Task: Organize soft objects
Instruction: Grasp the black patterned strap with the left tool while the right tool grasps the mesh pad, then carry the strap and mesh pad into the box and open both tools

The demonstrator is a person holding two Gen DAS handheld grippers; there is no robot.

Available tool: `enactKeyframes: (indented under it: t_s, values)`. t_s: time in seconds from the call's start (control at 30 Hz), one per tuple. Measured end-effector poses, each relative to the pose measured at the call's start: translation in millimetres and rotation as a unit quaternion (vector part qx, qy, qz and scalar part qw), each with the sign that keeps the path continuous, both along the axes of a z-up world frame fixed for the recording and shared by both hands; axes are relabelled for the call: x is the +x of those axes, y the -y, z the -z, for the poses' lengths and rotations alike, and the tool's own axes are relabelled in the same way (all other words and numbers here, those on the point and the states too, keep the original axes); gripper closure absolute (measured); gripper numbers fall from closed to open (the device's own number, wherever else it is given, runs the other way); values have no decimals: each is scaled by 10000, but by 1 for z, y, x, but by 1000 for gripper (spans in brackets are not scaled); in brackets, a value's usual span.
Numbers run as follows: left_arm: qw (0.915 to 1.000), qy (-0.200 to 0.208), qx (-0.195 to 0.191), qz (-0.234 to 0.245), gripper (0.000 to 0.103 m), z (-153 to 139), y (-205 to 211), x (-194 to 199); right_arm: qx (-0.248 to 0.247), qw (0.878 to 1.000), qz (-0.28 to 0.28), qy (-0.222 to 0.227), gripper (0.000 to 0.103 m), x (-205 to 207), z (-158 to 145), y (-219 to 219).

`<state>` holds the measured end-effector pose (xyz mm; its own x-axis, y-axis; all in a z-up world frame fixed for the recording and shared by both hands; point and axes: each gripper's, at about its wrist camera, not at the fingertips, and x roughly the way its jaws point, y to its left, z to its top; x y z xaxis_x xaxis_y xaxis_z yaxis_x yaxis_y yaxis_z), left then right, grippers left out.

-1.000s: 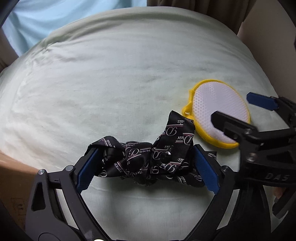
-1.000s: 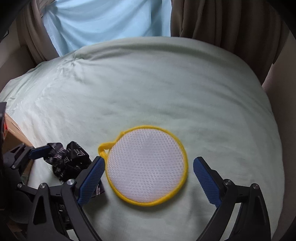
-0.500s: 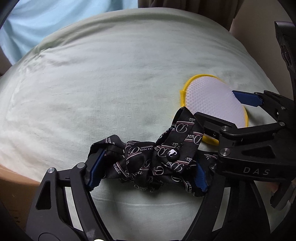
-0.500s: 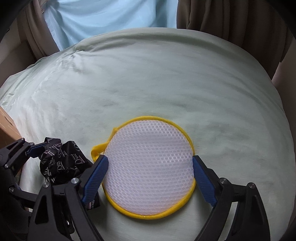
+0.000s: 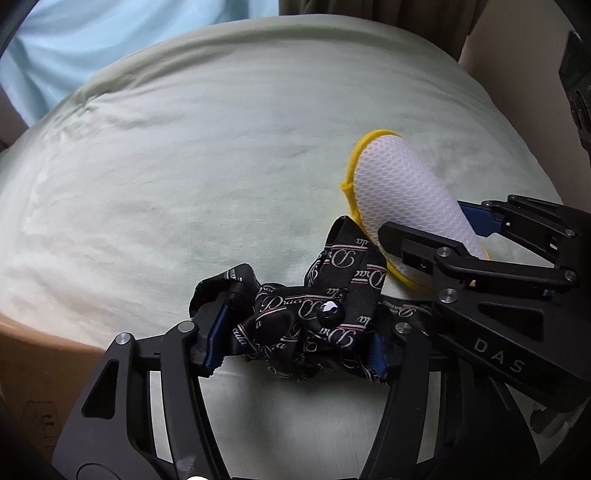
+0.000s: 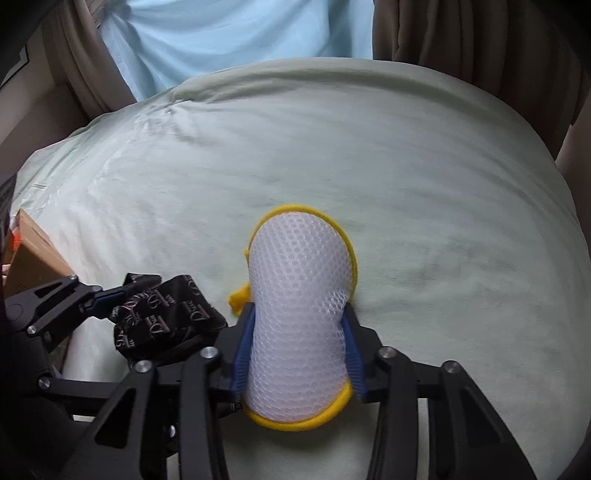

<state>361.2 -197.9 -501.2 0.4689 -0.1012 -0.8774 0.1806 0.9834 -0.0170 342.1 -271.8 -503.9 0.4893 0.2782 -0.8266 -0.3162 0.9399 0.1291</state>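
A black printed fabric bow (image 5: 314,310) lies bunched on the pale green cloth (image 5: 184,166). My left gripper (image 5: 295,339) is shut on it, blue pads pressing both sides. It also shows in the right wrist view (image 6: 162,314). A round white mesh pad with a yellow rim (image 6: 299,314) is squeezed into a fold between the pads of my right gripper (image 6: 297,350), which is shut on it. In the left wrist view the pad (image 5: 399,192) sits just right of the bow, with the right gripper (image 5: 443,236) around it.
The green cloth (image 6: 406,166) covers a rounded cushion-like surface. A brown cardboard box (image 6: 33,258) sits at the left edge. Brown curtains (image 6: 461,37) and a light blue sheet (image 6: 240,33) hang behind.
Both grippers have closed. The left one squeezed the black bow together. The right one moved over the mesh pad and pinched it so it buckled upward.
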Motion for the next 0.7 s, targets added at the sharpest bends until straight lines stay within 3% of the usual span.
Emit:
enactKeyframes:
  t_s: [0.33, 0.6, 0.7]
  values:
    - [9991, 414, -37, 73, 48, -71, 0, -29, 133, 9992, 207, 304, 66, -36, -68, 18]
    - [9967, 780, -221, -54, 48, -172, -12, -78, 263, 9969, 299, 677, 66, -88, -163, 26]
    - [9955, 867, -329, -195, 48, -212, -24, -101, 319, 9974, 292, 581, 66, -102, -196, 20]
